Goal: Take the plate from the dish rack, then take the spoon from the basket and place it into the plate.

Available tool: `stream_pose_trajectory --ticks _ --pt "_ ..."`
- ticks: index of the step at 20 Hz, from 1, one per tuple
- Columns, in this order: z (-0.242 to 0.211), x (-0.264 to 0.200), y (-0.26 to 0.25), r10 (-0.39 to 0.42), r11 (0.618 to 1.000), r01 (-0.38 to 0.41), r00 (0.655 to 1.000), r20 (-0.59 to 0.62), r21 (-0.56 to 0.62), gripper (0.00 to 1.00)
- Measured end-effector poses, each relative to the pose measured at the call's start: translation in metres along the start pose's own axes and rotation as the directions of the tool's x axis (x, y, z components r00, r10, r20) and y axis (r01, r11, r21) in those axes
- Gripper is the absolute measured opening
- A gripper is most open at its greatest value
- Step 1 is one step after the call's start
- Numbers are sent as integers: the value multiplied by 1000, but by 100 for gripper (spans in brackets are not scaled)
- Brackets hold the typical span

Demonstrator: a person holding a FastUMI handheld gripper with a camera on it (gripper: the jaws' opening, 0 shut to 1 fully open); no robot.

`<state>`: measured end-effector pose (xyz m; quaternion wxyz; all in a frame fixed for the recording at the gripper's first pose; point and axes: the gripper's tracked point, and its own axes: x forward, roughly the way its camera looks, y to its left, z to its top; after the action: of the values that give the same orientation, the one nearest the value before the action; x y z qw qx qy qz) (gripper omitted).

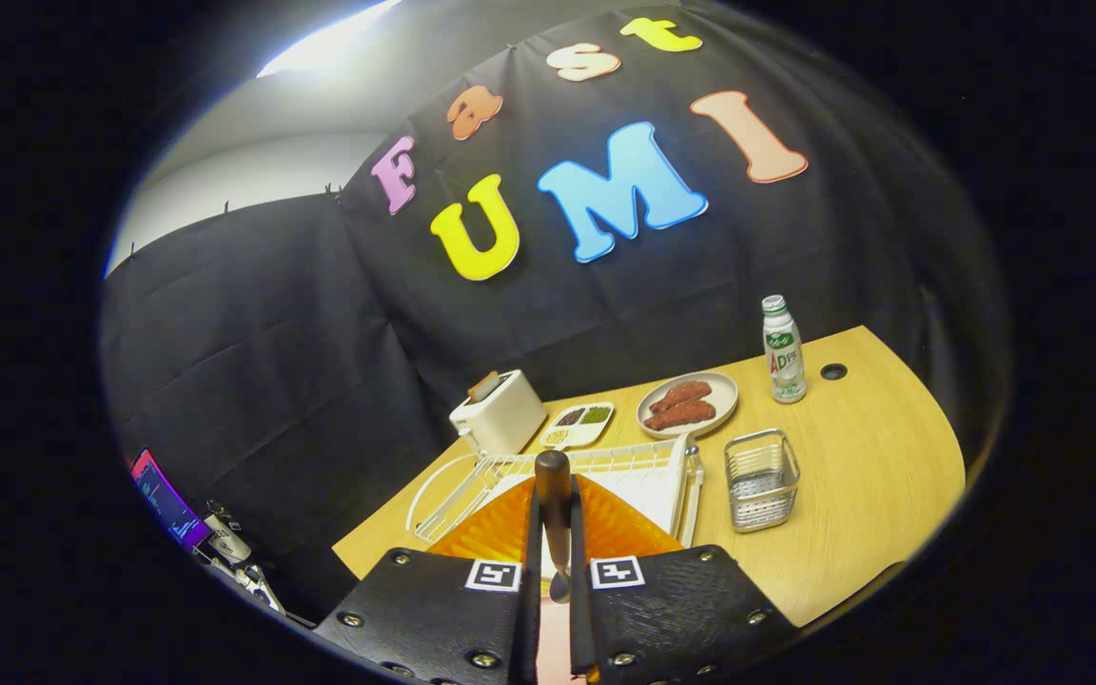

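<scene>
Two fingers of the claw (pixel 556 571) are clenched on the spoon (pixel 555 518), which stands between them with its dark handle pointing up and away and its pale bowl end down near the finger roots, so the grip looks firm enough to carry it. Just beyond the fingertips lies the orange plate (pixel 605 528), set flat on the worktop (pixel 852 495) on the near side of the white dish rack (pixel 643 471); it is out of the rack already, which suggests the first half of the task is done. To the right of the rack stands the wire basket (pixel 762 479), and I judge the spoon came from there, though its inside is too small to read clearly. The spoon hangs over the plate's middle, held upright probably because that is how it stood in the basket; it would need lowering and tilting before release, or it may bounce off the ribbed surface. Farther back sit a white toaster (pixel 499 412) on the left, a small divided dish (pixel 578 424), a round plate of sausages (pixel 688 403) and a bottle (pixel 783 349) on the far right, all well apart from the working area and unlikely to interfere.
</scene>
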<state>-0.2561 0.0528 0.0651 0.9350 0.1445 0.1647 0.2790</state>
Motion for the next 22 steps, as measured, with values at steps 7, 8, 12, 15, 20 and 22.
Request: stream_pose_trajectory --ticks 7,8,12,15,20,22 --pt "-75 2 36 36 987 -54 993 -117 -152 12" --pt "-83 3 37 37 985 -58 991 -127 -164 12" --pt "-107 4 36 34 984 -62 985 -167 -164 12" --pt "-122 4 34 21 984 -54 982 -189 -171 12" --pt "-123 0 39 20 976 -56 985 -172 -212 12" --pt "-123 -1 39 15 973 -54 985 -170 -225 12"
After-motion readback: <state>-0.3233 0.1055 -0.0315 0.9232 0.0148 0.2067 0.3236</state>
